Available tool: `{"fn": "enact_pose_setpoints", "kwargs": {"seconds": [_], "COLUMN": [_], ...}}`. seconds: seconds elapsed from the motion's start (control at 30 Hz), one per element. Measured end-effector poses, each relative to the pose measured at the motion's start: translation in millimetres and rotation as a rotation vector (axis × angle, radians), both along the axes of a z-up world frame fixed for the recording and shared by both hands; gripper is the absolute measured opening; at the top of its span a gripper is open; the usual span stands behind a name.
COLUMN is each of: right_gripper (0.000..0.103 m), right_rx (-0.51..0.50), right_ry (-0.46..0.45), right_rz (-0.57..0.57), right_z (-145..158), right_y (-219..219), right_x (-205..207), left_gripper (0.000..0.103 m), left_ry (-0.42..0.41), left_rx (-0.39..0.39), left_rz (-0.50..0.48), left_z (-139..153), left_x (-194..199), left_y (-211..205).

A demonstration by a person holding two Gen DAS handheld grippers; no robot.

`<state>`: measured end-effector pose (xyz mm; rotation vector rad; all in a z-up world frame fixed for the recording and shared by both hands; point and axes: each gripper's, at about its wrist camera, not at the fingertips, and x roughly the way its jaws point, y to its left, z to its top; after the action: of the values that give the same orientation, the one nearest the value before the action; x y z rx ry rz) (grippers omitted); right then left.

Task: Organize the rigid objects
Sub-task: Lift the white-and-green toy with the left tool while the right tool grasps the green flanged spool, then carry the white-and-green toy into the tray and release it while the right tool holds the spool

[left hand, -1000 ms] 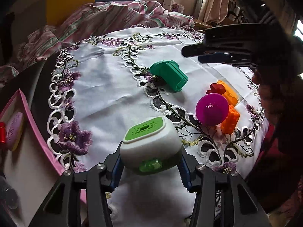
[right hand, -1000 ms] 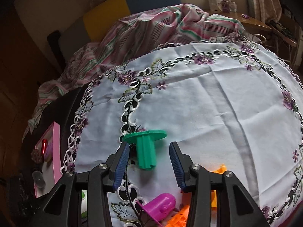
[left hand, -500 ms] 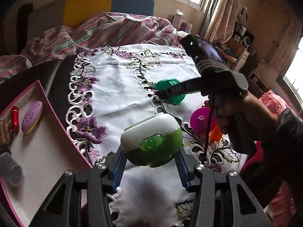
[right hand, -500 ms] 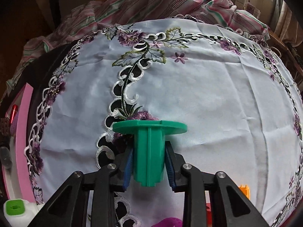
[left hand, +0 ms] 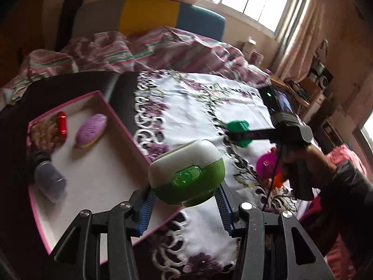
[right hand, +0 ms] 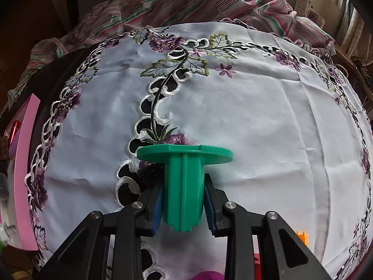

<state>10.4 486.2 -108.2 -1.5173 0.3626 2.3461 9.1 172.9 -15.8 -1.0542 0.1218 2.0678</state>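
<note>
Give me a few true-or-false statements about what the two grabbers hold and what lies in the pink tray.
1. The left gripper holds a white and green box. True.
2. The right gripper is empty. False: it is shut on a green spool.
3. A red tube lies in the pink tray. True.
4. The tray sits on the white cloth. False: it sits beside the cloth, on the dark tabletop.
5. A purple oval lies in the tray. True.
</note>
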Motion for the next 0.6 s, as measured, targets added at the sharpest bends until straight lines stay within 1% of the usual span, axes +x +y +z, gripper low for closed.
{"fn": "enact_pose_setpoints", "kwargs": {"seconds": [0.1, 0.27, 0.47, 0.6], "right_gripper": [0.030, 0.030, 0.030, 0.030], "right_rx": [0.050, 0.087, 0.098, 0.105], "right_ry": [-0.006, -0.010, -0.011, -0.015], "right_rz": [0.024, 0.036, 0.039, 0.045], "right_z": [-0.2, -0.3, 0.3, 1.0], "right_y": [-6.5, -10.1, -11.5, -11.9], "right_x": [-0.2, -0.1, -1.0, -2.2], "left_gripper": [0.049, 0.049, 0.049, 0.049], "left_ry": [0.031, 0.031, -0.028, -0.102], "left_rx": [-0.024, -0.047, -0.033, -0.017], "left_rz": [0.073, 0.184, 0.268, 0.291], "left_z": [1.0, -2.3, -9.5, -16.9], "left_x": [-9.1, -22.9, -40.4, -56.7], "left_y": [-16.6, -42.0, -65.0, -67.8]}}
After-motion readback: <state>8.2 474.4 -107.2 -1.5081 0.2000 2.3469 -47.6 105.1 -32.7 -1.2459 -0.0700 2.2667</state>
